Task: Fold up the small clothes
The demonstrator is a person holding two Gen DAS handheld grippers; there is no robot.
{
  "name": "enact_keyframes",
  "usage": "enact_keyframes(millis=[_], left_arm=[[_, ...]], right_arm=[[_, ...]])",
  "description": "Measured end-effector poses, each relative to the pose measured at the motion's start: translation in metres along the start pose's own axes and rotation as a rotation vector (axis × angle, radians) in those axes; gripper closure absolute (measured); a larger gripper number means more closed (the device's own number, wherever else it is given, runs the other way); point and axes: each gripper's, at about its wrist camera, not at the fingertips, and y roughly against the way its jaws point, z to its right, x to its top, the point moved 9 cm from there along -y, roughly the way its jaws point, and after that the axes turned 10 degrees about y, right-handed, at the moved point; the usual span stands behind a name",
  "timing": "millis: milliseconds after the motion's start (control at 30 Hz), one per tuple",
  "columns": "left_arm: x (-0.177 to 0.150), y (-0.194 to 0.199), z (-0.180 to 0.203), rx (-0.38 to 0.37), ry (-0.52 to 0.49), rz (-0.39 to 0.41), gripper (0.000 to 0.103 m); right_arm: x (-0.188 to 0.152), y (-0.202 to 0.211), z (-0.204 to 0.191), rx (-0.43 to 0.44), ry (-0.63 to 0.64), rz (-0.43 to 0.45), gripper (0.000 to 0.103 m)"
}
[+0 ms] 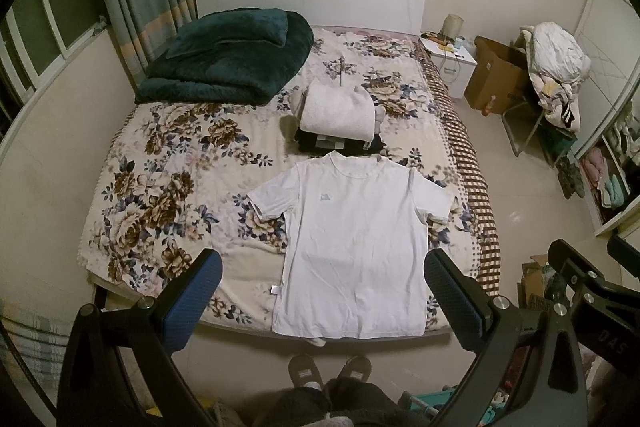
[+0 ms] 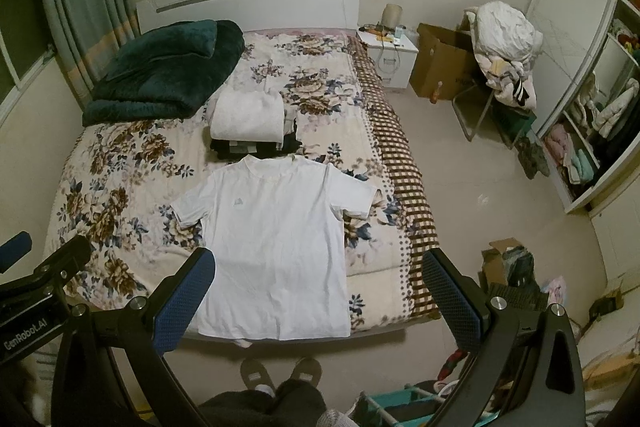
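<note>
white t-shirt [image 1: 352, 243] flat on bed [image 1: 160, 163]

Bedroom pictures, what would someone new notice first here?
A white T-shirt lies spread flat, face up, near the foot edge of the flowered bed, with both open grippers, left gripper and right gripper, held above it. Just beyond its collar sits a stack of folded clothes topped by a white piece. A dark green blanket is heaped at the bed's far left by the headboard.
</note>
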Motion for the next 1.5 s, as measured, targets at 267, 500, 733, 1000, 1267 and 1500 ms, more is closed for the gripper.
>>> enact_keyframes(millis=[267, 500, 733, 1000, 1267, 1500], left_arm=[[0.015, -0.093, -0.015, 0.089, -0.019, 0.07, 0.0], [0.019, -0.237, -0.015, 0.188, 0.03, -0.012, 0.0], [-0.013, -0.383, -0.029, 0.359, 0.154, -0.158, 0.0], [-0.072, -0.503, -0.05, 0.418, 0.271, -0.306, 0.0], [-0.091, -0.554, -0.06, 0.372, 0.329, -0.355, 0.0], [-0.079, -0.557, -0.087, 0.362, 0.329, -0.3, 0.0]], right_arm=[[0.0, -0.102, 0.02, 0.017, -0.163, -0.053, 0.0], [-0.063, -0.31, 0.105, 0.005, -0.428, -0.228, 0.001], [-0.131, -0.55, 0.176, 0.221, -0.85, -0.372, 0.016], [-0.16, -0.748, 0.157, 0.41, -1.249, -0.413, 0.017], [-0.117, -0.792, 0.148, 0.298, -1.193, -0.275, 0.093], [-0.004, -0.751, 0.071, 0.111, -0.519, -0.178, 0.094]])
